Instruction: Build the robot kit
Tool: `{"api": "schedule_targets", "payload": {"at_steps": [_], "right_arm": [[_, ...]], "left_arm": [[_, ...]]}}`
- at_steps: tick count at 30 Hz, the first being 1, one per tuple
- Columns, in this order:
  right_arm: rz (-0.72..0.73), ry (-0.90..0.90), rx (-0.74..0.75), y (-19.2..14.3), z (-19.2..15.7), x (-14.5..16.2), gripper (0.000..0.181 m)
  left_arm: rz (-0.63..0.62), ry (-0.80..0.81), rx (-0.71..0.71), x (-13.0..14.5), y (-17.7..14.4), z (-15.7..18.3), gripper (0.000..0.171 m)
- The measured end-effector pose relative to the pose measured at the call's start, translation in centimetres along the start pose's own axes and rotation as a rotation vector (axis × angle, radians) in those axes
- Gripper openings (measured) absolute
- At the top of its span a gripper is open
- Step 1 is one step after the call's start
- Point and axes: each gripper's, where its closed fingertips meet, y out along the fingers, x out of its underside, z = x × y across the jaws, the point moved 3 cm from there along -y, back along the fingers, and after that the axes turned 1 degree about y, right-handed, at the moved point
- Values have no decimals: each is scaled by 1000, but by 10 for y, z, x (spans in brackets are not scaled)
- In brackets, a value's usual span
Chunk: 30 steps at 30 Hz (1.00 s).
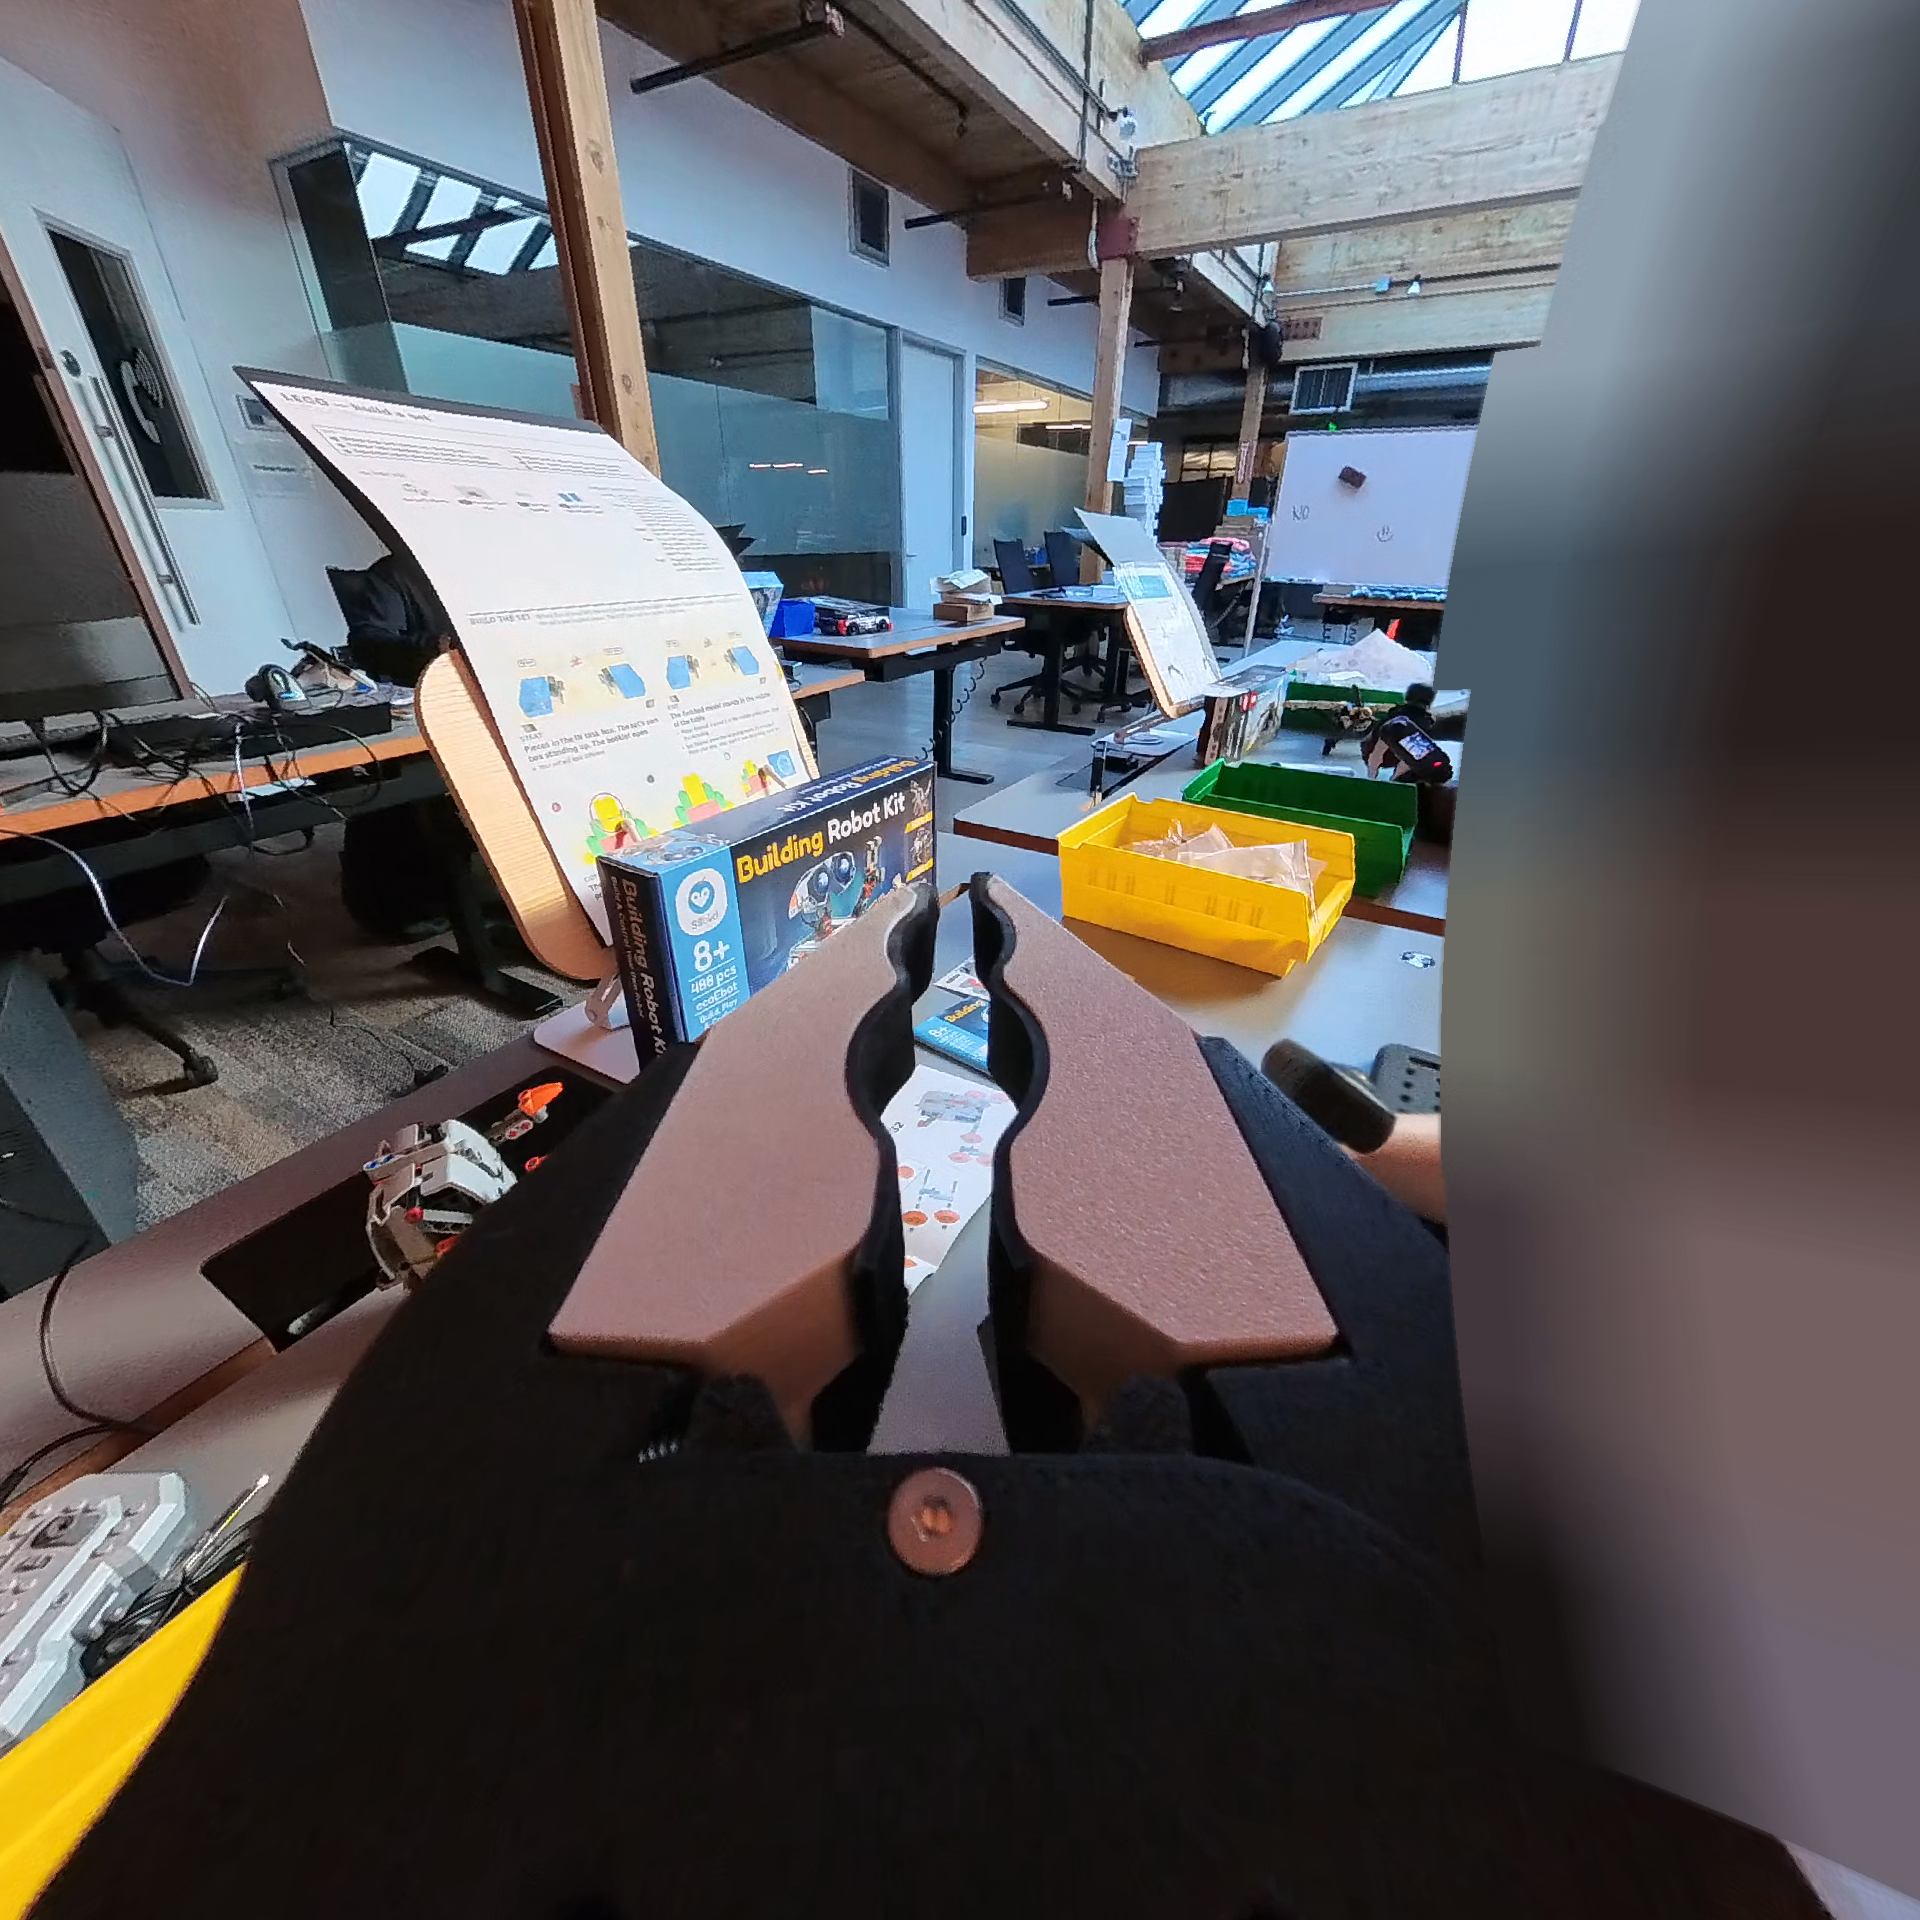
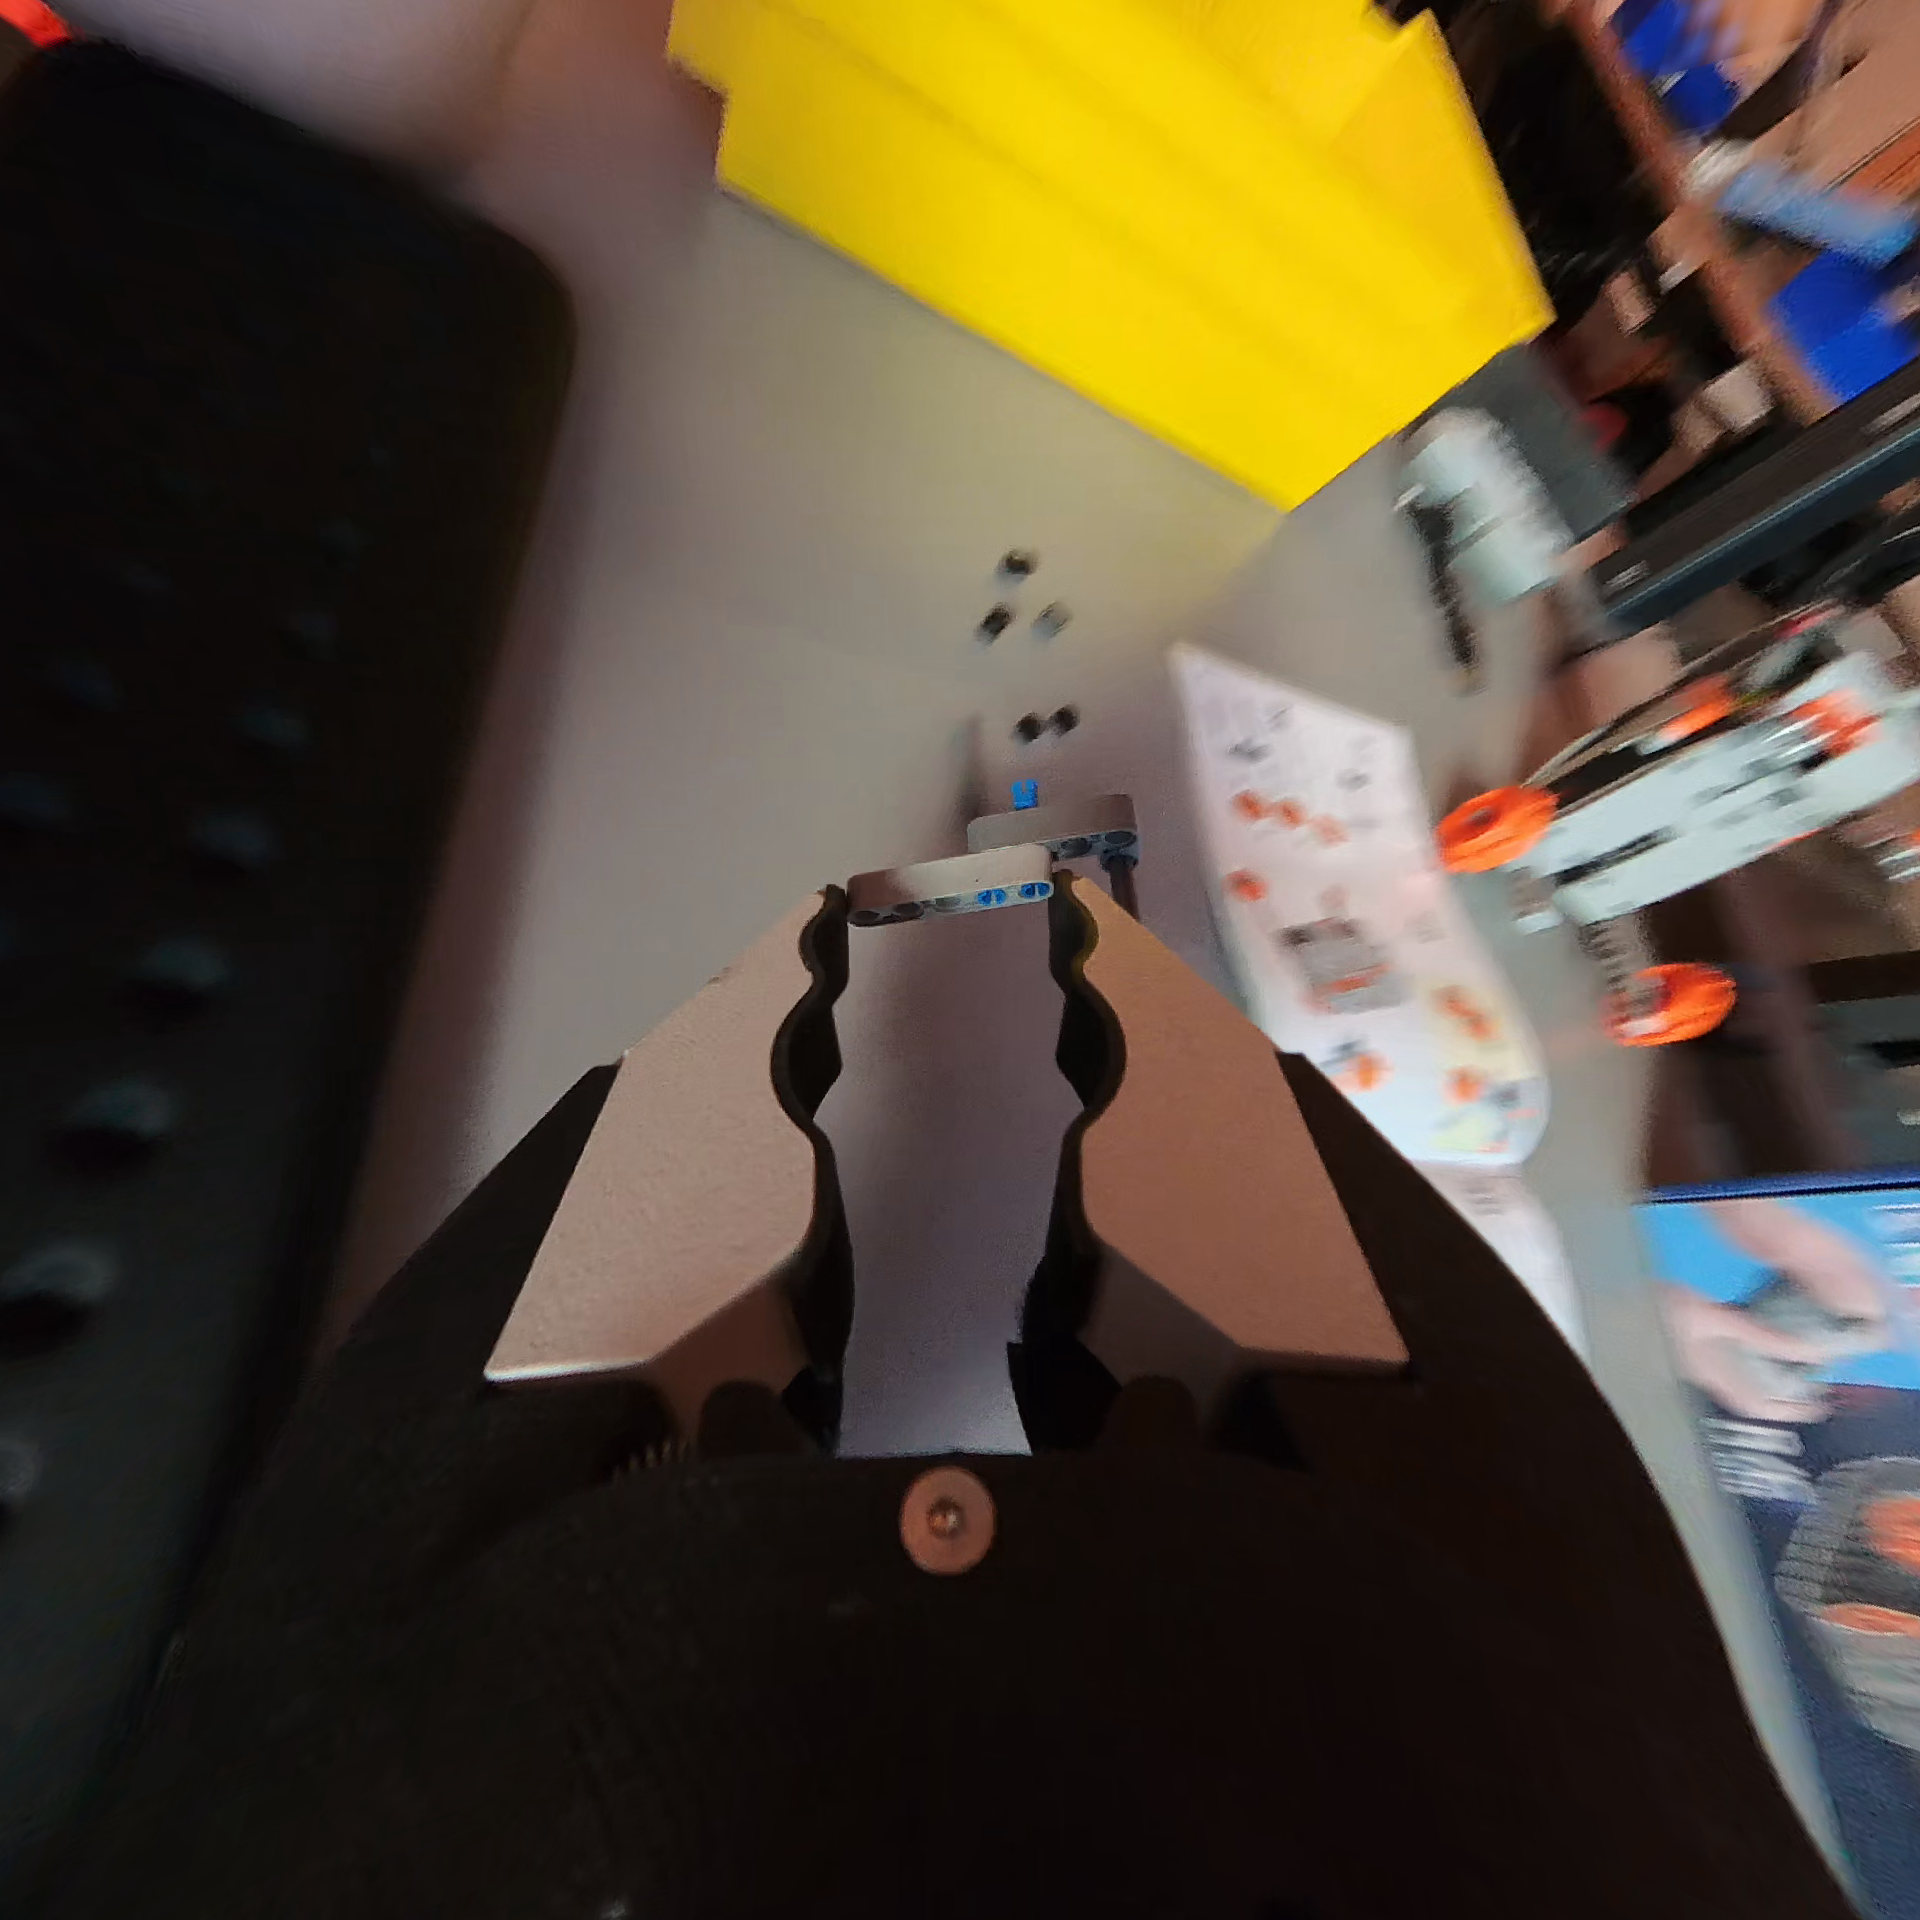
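Observation:
My left gripper [image 1: 954,899] is shut and holds nothing. It hovers above an instruction booklet [image 1: 951,1143] on the grey table, just in front of a dark blue kit box [image 1: 790,883]. My right gripper [image 2: 951,904] is shut on a grey beam with holes [image 2: 951,896], held crosswise between the fingertips above the table. A second grey beam [image 2: 1049,826] with a blue pin [image 2: 1023,795] is joined behind it. Several small black pins [image 2: 1023,623] lie on the table beyond. The right wrist view is blurred by motion.
A yellow bin [image 1: 1195,894] and a green bin [image 1: 1309,810] stand at right. An instruction board [image 1: 582,623] leans behind the box. A white model [image 1: 436,1184] rests on a black tray at left. The right wrist view shows the yellow bin [image 2: 1122,239], a booklet [image 2: 1340,904] and a white-and-orange model [image 2: 1704,810]. Some 35 centimeters of space lies between my two pairs of fingers.

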Motion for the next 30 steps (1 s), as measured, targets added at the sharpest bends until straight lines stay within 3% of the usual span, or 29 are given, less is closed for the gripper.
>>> {"api": "schedule_targets", "payload": {"at_steps": [11,30], "right_arm": [[-35,141,-165,15,-22,25,38],[-49,261,-273,14,-30,27,39]], "left_arm": [[-45,-11,-10,8,14,-7,5],[-99,-2,12,15,32,-1,6]]}}
